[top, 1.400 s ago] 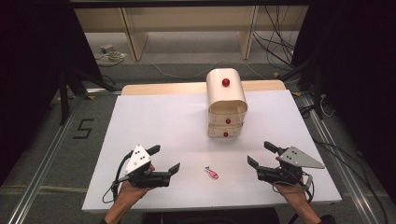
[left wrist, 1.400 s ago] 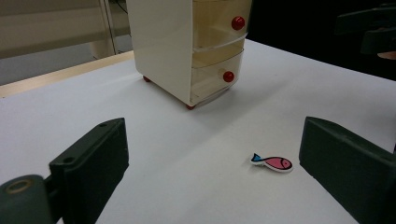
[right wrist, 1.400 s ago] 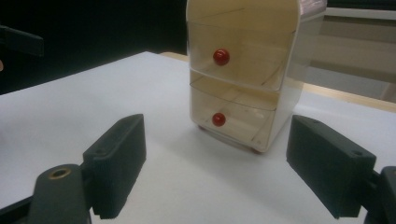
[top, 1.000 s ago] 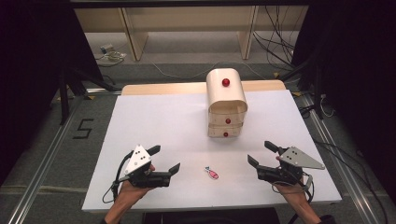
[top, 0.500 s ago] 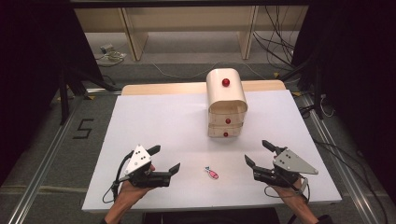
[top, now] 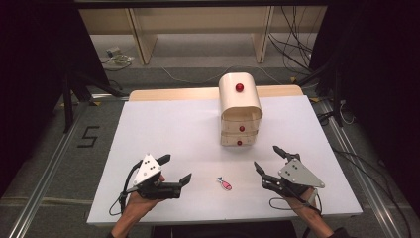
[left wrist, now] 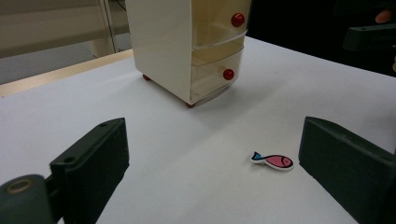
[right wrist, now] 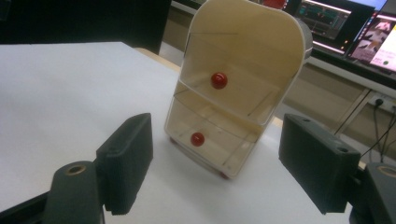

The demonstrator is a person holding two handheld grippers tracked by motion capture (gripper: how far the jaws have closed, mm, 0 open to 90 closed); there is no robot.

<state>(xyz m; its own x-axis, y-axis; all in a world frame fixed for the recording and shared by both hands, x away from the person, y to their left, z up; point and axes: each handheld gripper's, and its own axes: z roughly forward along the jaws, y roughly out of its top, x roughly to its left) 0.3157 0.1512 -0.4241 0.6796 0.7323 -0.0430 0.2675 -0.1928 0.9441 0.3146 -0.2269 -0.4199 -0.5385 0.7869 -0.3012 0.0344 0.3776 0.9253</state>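
Drawer box (left wrist: 189, 46) top cut off — fish (top: 224, 184) markings too small.

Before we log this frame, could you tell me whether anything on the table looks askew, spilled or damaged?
Nothing stands out. The drawer unit stands upright with both drawers shut, the fish lies flat on the white table, and both grippers are open and apart from it.

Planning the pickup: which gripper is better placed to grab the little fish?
Probably the left gripper: its open jaws already face the fish. The right gripper, also open, points at the drawer unit.
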